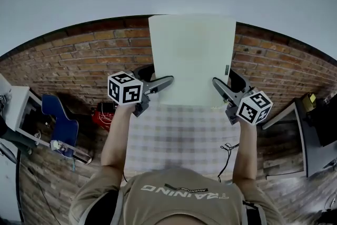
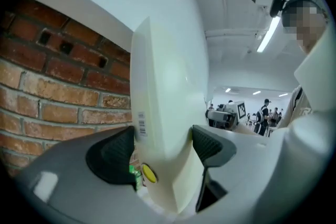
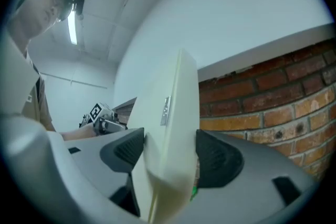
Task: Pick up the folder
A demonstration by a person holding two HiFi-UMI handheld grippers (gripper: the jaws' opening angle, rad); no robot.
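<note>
A pale cream folder [image 1: 192, 58] is held upright in the air in front of the brick wall, above the checked table. My left gripper [image 1: 164, 83] is shut on its lower left edge, and my right gripper [image 1: 217, 85] is shut on its lower right edge. In the left gripper view the folder [image 2: 165, 113] stands edge-on between the two dark pads [image 2: 113, 155], a small barcode label on its side. The right gripper view shows the folder [image 3: 170, 128] pinched the same way between the black pads [image 3: 218, 157].
A table with a checked cloth [image 1: 179, 139] lies under the folder. A brick wall [image 1: 79, 60] stands behind it. A blue chair [image 1: 59, 117] and a red object [image 1: 102, 116] sit at the left, with a dark desk [image 1: 316, 134] at the right.
</note>
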